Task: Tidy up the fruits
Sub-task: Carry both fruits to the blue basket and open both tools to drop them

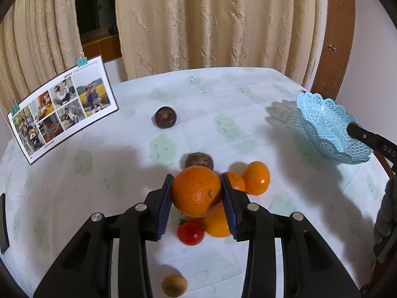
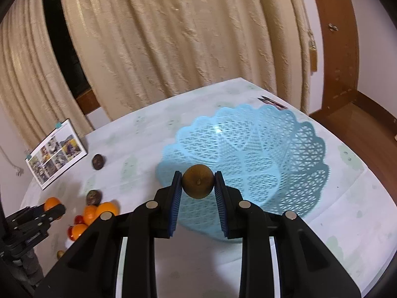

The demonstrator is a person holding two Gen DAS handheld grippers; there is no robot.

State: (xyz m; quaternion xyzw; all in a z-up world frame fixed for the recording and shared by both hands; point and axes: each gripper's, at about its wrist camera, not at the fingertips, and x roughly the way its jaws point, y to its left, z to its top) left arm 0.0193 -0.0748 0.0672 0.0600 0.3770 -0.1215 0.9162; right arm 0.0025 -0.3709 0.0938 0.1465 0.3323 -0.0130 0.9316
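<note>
My left gripper [image 1: 196, 191] is shut on a large orange [image 1: 196, 191] and holds it above a heap of fruit: smaller oranges [image 1: 256, 177], a red tomato [image 1: 190, 232], a brown kiwi [image 1: 199, 160]. A dark fruit [image 1: 165, 117] lies farther back and a brown fruit [image 1: 174, 285] lies near me. My right gripper [image 2: 198, 186] is shut on a brown kiwi [image 2: 197, 184] and holds it over the near rim of the light blue lattice basket [image 2: 285, 149], which is empty. The basket [image 1: 327, 126] shows at the right in the left wrist view.
A photo calendar [image 1: 62, 106] stands at the table's back left. The table has a white cloth with pale green patches [image 1: 223, 104]. Cream curtains hang behind. A dark object [image 1: 3, 223] lies at the left edge. The fruit heap [image 2: 94, 211] and the left gripper [image 2: 52, 207] show in the right wrist view.
</note>
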